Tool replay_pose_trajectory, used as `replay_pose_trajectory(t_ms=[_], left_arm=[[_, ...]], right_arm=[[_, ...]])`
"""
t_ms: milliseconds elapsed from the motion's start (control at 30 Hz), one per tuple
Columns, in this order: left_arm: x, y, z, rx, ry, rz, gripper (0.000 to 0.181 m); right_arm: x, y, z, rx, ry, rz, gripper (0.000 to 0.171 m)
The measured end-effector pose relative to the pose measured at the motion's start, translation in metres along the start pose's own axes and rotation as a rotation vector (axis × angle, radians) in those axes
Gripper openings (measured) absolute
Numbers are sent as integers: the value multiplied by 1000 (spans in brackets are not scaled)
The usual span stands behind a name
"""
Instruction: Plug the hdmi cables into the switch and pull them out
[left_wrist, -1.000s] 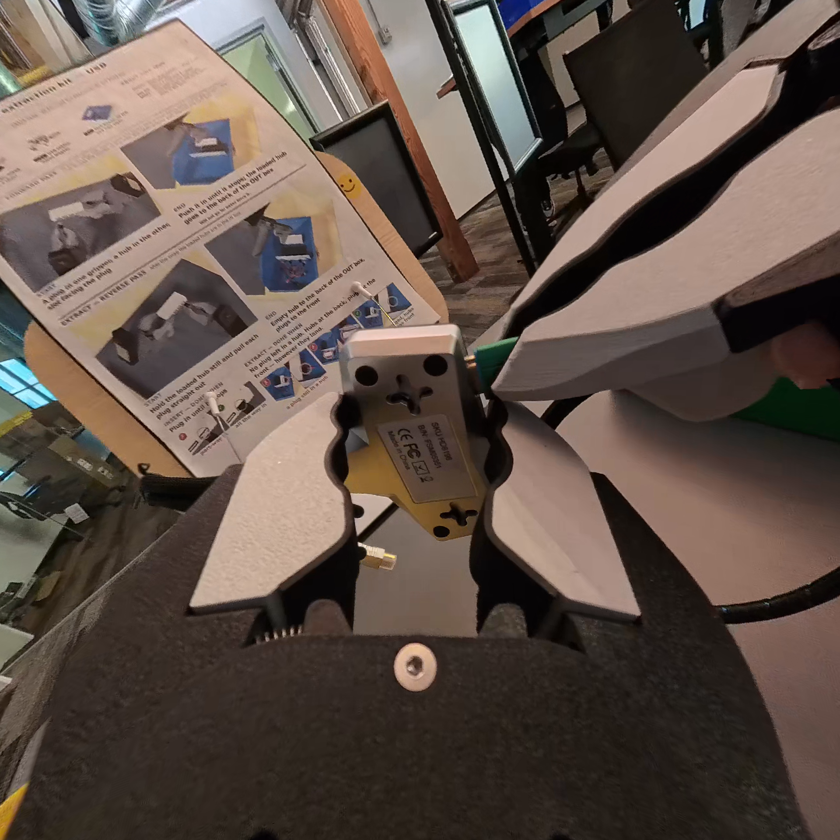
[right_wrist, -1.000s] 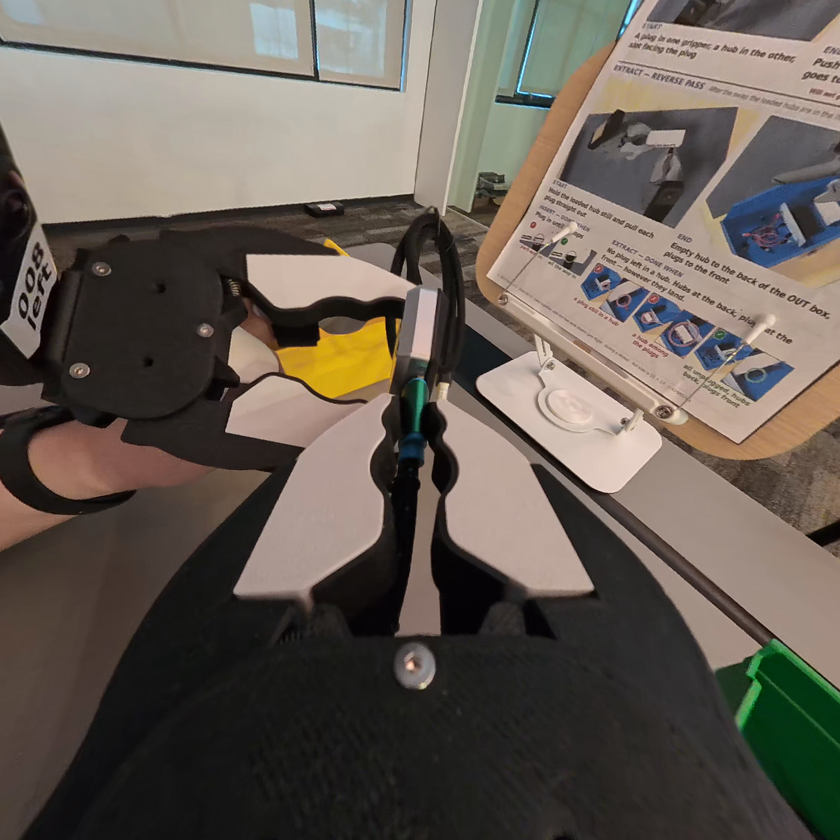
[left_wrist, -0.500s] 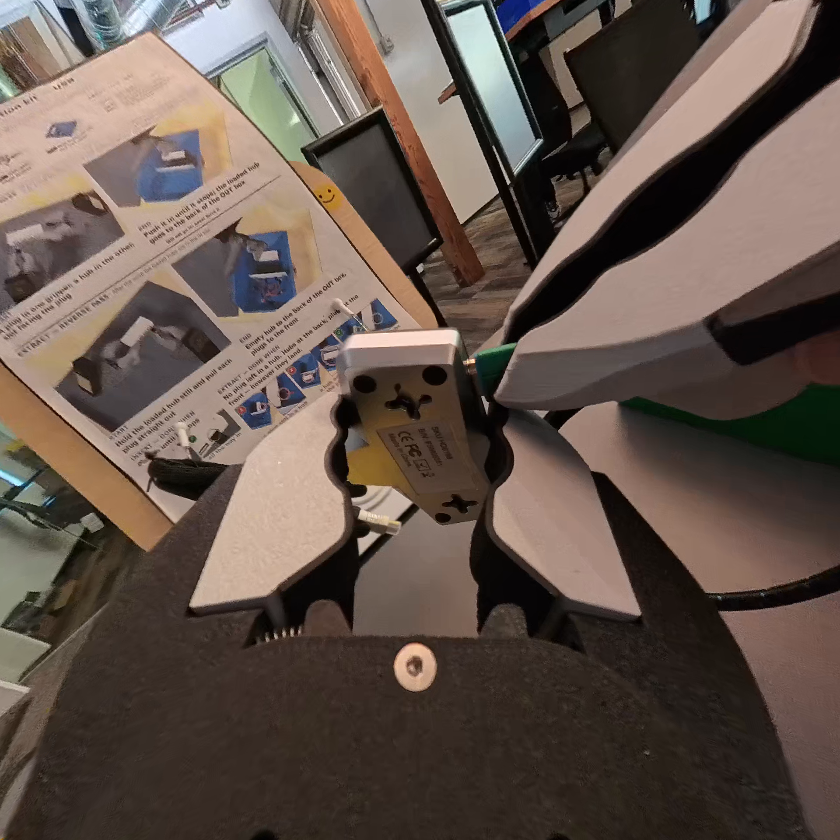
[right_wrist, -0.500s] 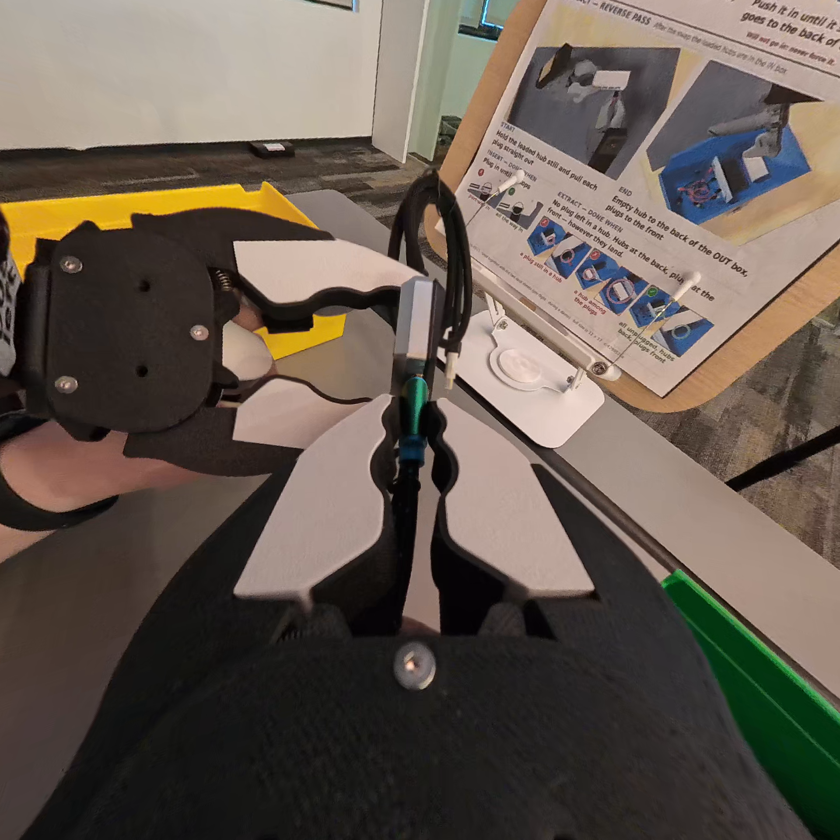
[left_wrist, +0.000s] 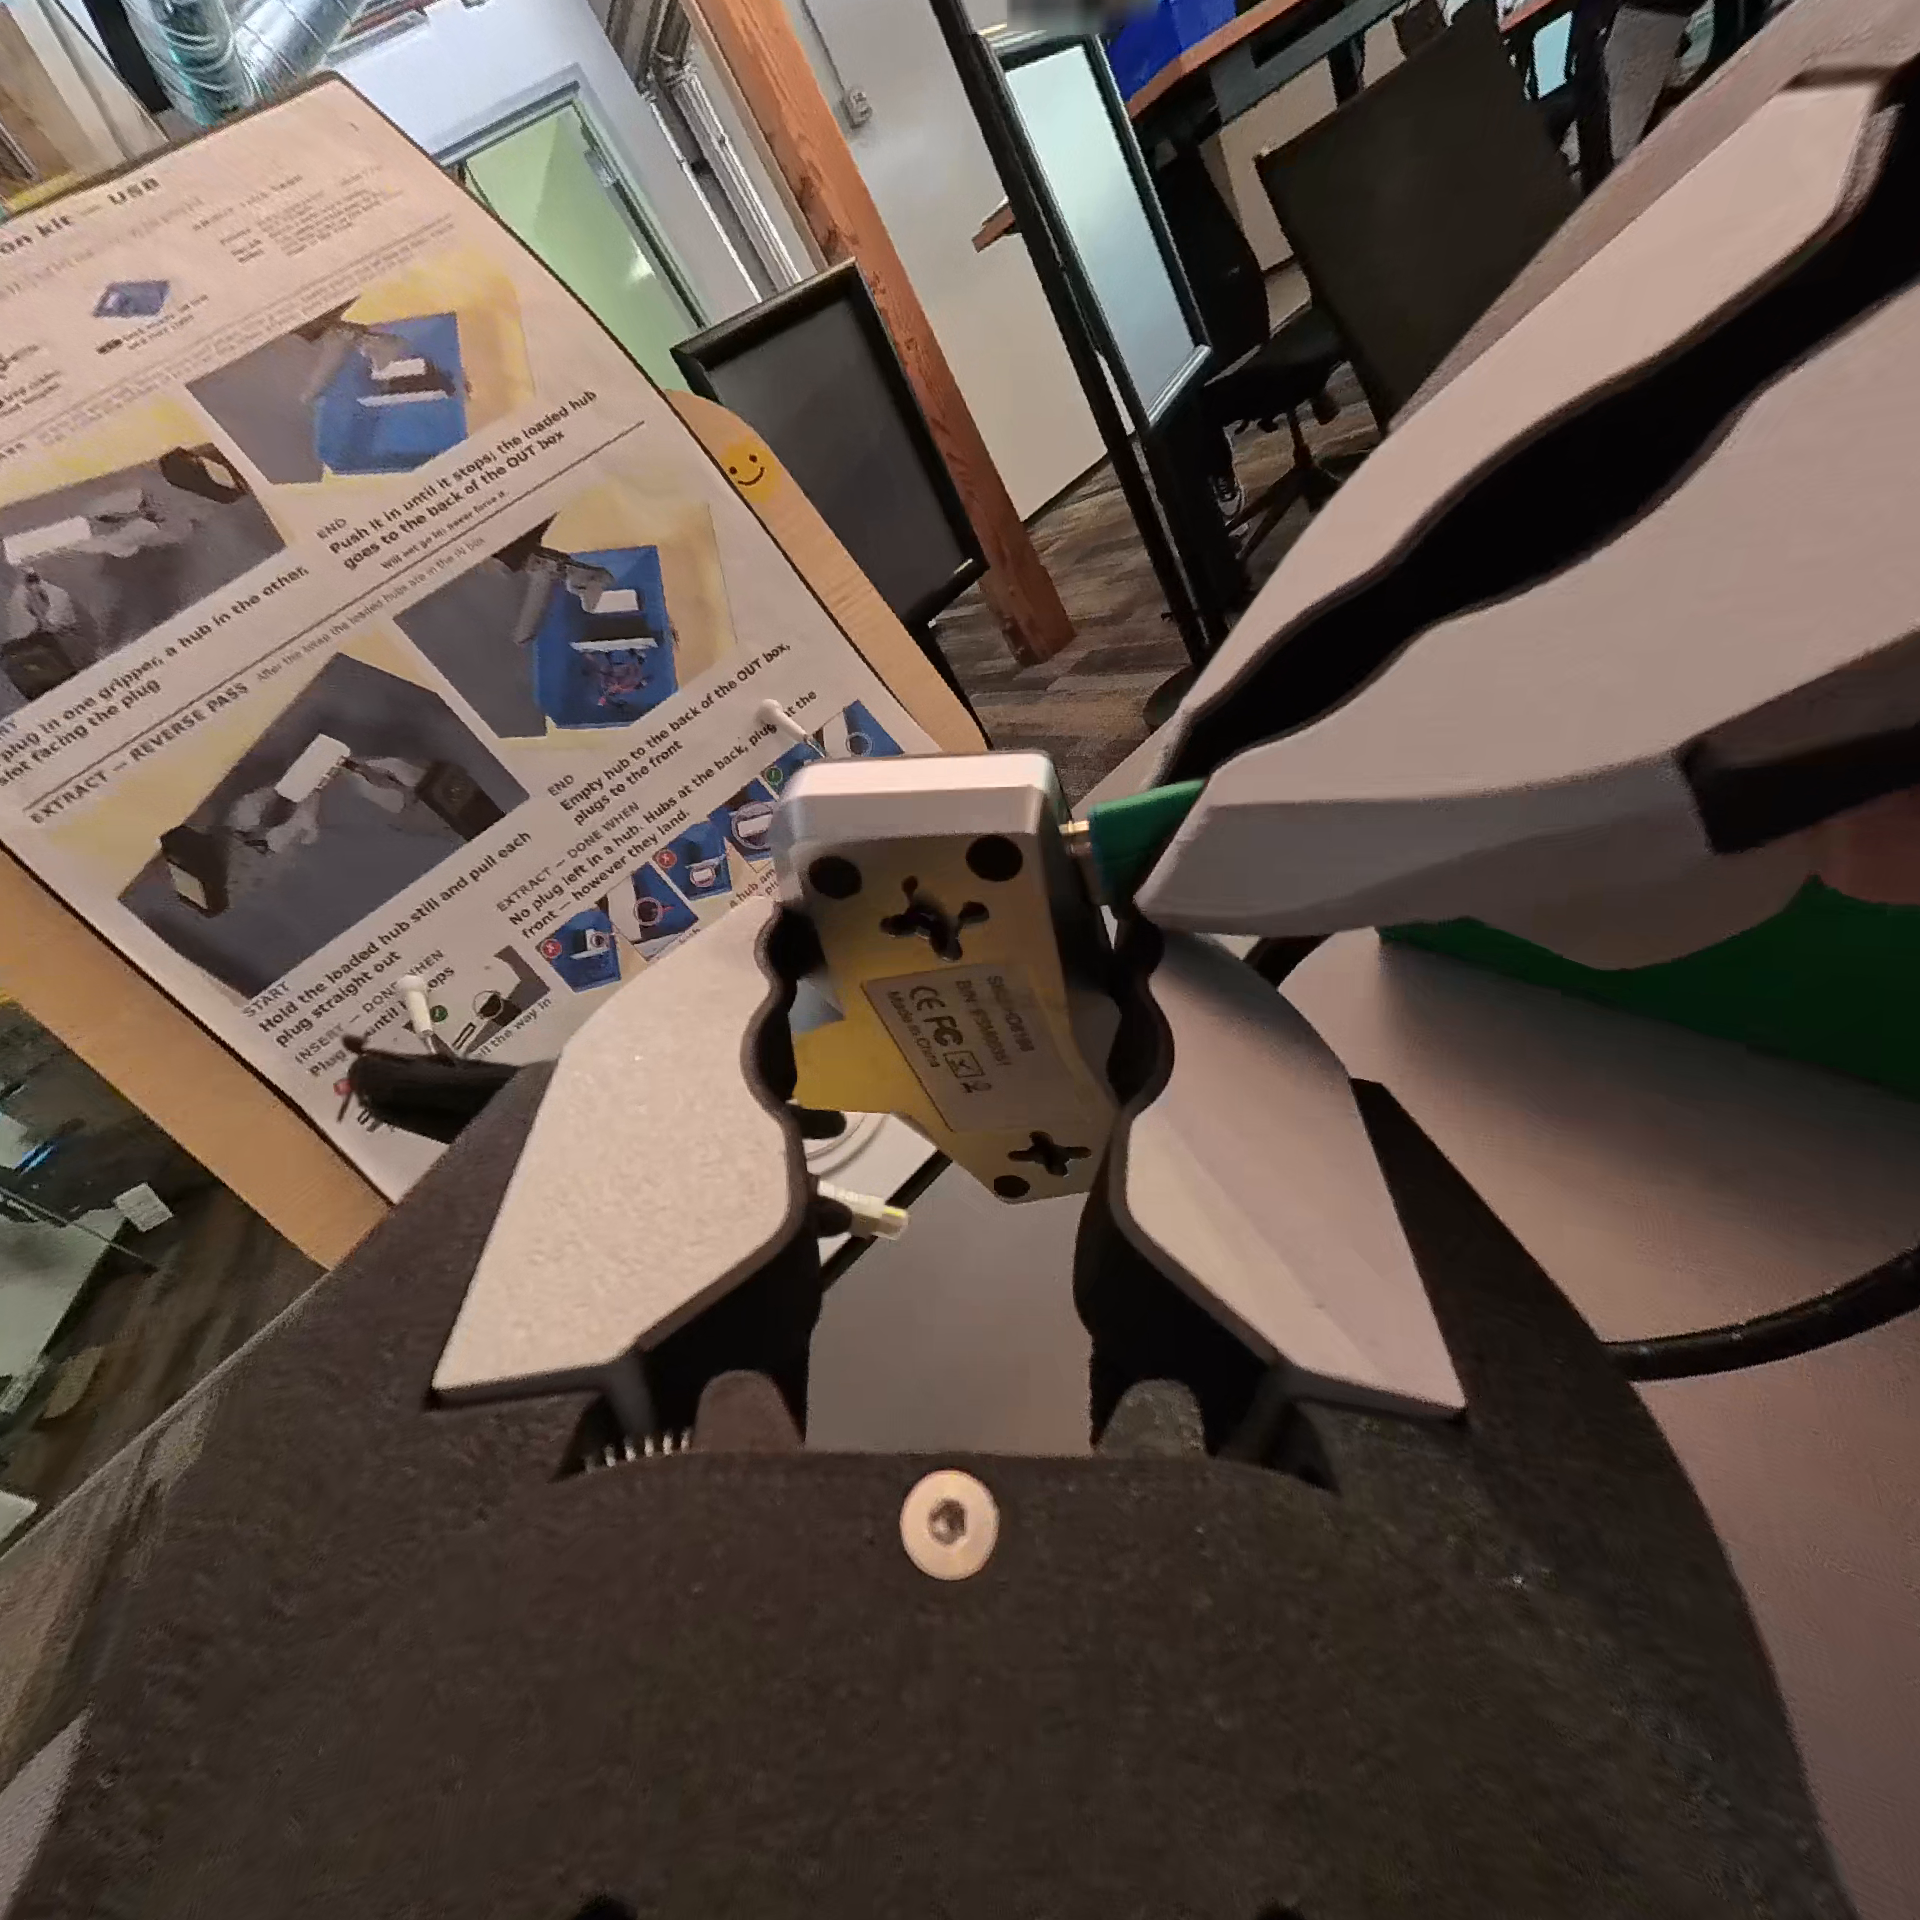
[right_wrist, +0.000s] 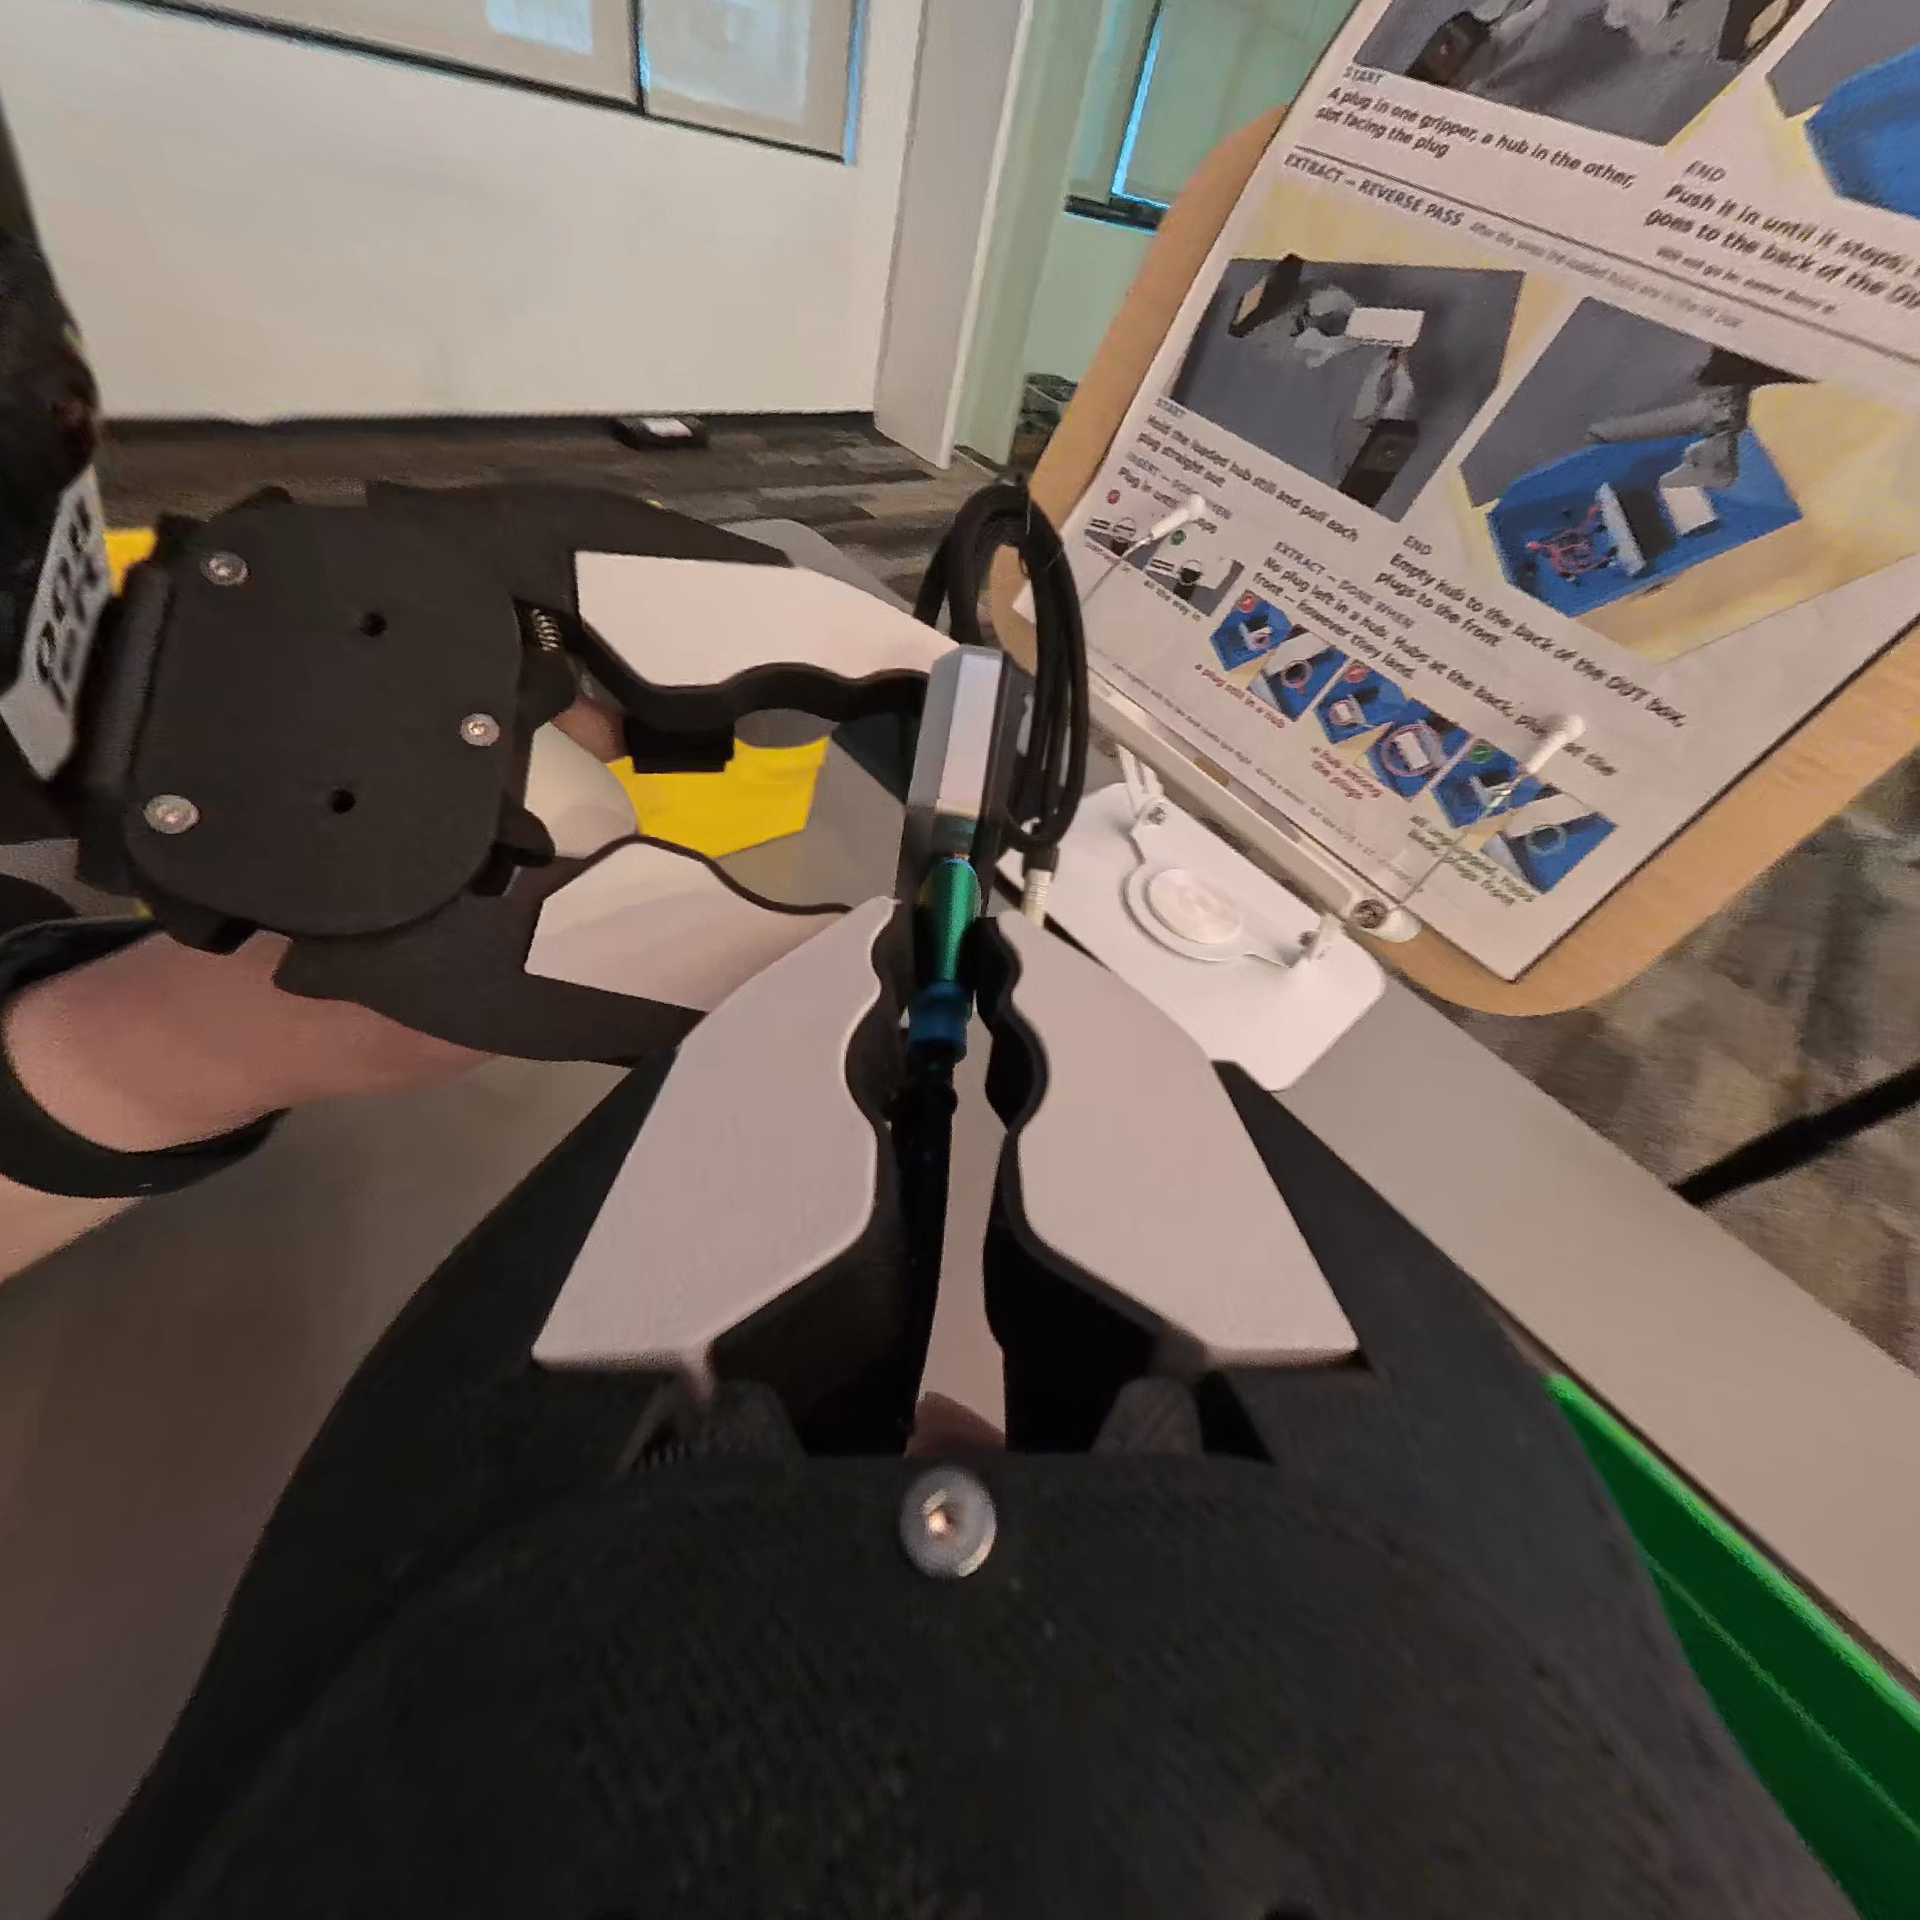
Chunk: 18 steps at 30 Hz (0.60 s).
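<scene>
Switch: the little silver box (left_wrist: 935, 935) sits between the two fingers of your left gripper (left_wrist: 951, 1023). You hold it up in the air above the grey table (right_wrist: 260, 1403). Its flat back with a small sticker faces your left camera, and the box is tilted.
Left gripper: its jaws are closed on the switch, one finger on each long side.
Green plug: the plug (right_wrist: 951, 914) points at the end of the switch. A short gold tip shows between the plug and the box in the left wrist view. You cannot tell how deep the tip goes in.
Right gripper: your right gripper (right_wrist: 940, 997) has its jaws closed on the green plug and its blue collar. The black cable (right_wrist: 930, 1132) runs back between the fingers.
Other cables: a bunch of black cables (right_wrist: 1039, 665) hangs in a loop on the far side of the switch. A small white plug tip (left_wrist: 862, 1221) hangs below the box.
Table things: a white stand (right_wrist: 1226, 935) sits on the table just past the switch. It holds up a big board with pictures (right_wrist: 1507, 520).
Bins: a yellow bin (right_wrist: 727, 790) shows behind your left gripper. A green bin (right_wrist: 1766, 1621) is by the near right edge of the table.
</scene>
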<state>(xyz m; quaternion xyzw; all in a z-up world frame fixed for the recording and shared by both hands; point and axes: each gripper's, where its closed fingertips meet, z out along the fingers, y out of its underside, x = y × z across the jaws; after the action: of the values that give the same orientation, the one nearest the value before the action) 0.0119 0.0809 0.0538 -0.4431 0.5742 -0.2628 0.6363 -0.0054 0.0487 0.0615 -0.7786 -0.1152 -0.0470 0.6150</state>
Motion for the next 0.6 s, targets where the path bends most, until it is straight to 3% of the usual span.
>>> replay_pose_trajectory(t_ms=[200, 400, 600], left_arm=[[-1, -6, -3, -16, -82, 150, 59], [-6, -6, -5, -5, -29, 18, 59], [-7, -9, -7, 7, -24, 5, 59]], right_arm=[[2, 2, -5, -19, -77, 38, 11], [-2, -8, -2, 32, 49, -72, 11], [-3, -12, -4, 63, 41, -57, 11]])
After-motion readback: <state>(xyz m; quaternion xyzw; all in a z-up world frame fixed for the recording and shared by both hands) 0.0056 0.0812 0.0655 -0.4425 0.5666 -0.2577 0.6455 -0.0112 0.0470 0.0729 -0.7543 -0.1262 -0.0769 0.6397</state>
